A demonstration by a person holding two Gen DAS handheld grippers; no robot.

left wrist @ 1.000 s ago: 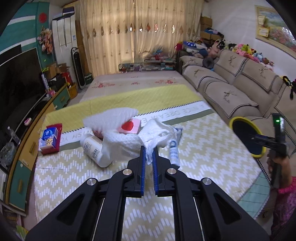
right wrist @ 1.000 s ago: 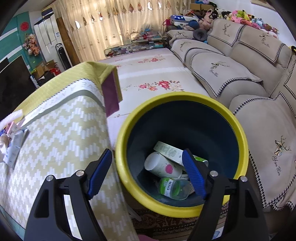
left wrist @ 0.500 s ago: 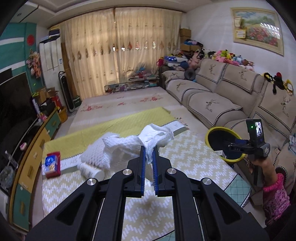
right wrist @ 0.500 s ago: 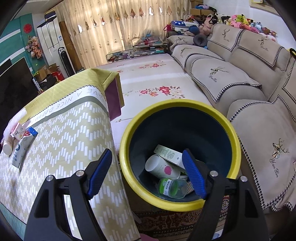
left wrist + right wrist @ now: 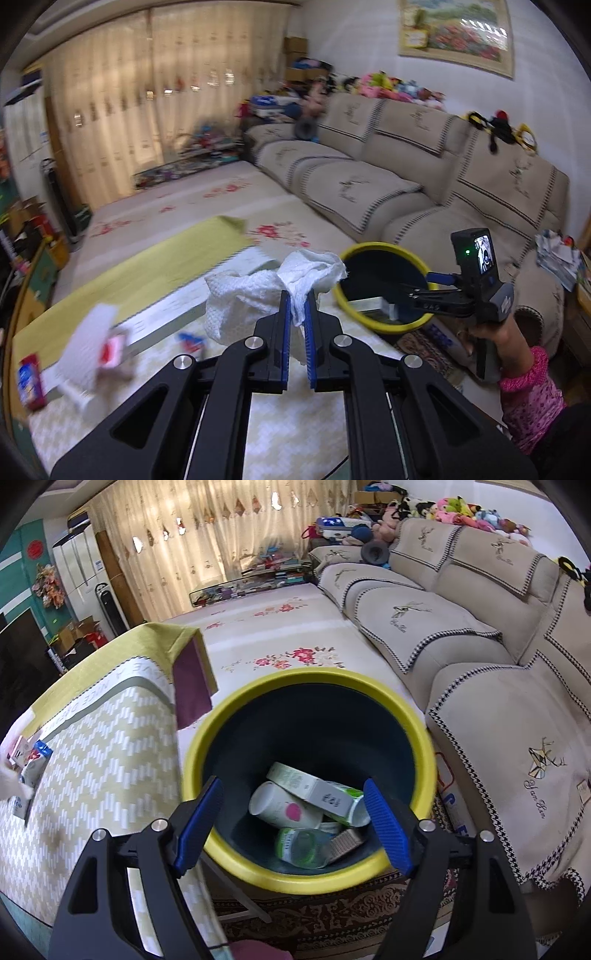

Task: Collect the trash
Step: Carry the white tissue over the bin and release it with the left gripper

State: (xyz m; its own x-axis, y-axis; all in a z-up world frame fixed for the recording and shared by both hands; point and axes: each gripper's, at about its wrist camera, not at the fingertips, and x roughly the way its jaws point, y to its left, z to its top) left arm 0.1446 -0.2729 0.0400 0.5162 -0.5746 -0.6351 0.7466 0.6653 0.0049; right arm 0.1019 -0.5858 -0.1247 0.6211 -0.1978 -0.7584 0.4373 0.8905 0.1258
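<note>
My left gripper (image 5: 296,299) is shut on a crumpled white paper towel (image 5: 258,291), which hangs above the table, left of the bin. The yellow-rimmed dark bin (image 5: 384,288) stands beside the table's right edge. In the right wrist view my right gripper (image 5: 291,808) stands open above that bin (image 5: 236,709), with nothing between its fingers. Inside the bin lie a white cup (image 5: 284,806), a carton (image 5: 310,786) and a clear bottle (image 5: 303,847). My right gripper (image 5: 424,291) also shows in the left wrist view, held by a hand over the bin.
More trash lies on the patterned tablecloth (image 5: 288,417): a white packet (image 5: 94,343), a red and blue box (image 5: 29,380), a small tube (image 5: 190,341). A beige sofa (image 5: 480,664) runs along the right. A floral rug (image 5: 280,642) covers the floor beyond the bin.
My left gripper has lifted the paper towel off the pile and carried it right, toward the bin. My right gripper has drifted slightly, still open over the bin.
</note>
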